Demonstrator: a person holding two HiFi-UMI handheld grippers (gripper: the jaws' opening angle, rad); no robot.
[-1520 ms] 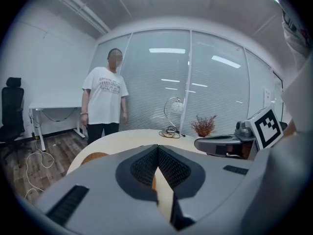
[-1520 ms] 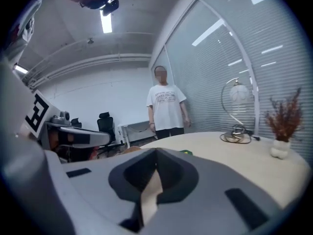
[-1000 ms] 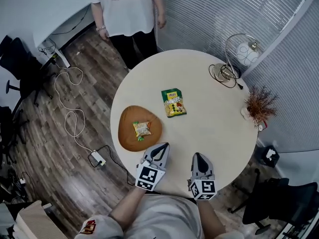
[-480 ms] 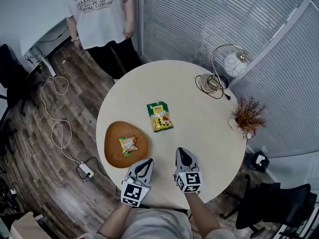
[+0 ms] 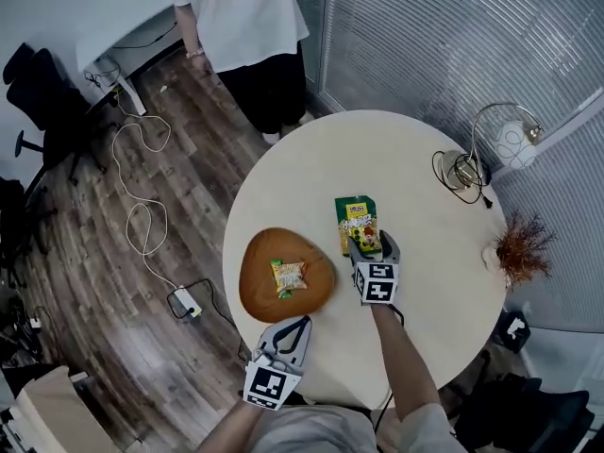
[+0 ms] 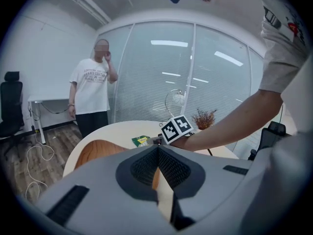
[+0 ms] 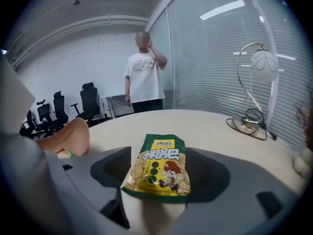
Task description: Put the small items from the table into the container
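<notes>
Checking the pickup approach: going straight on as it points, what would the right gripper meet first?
The snack packet, lying flat on the table; its near end sits between the jaws of the right gripper, which are opening.

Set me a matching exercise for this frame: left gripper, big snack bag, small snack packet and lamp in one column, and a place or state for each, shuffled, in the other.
1 left gripper
2 big snack bag
3 small snack packet
4 lamp

A in the brown bowl
B near the table edge by the blinds
C jaws together, empty
D flat on the table, outside the bowl

Pairs: 1-C, 2-D, 3-A, 4-B
</notes>
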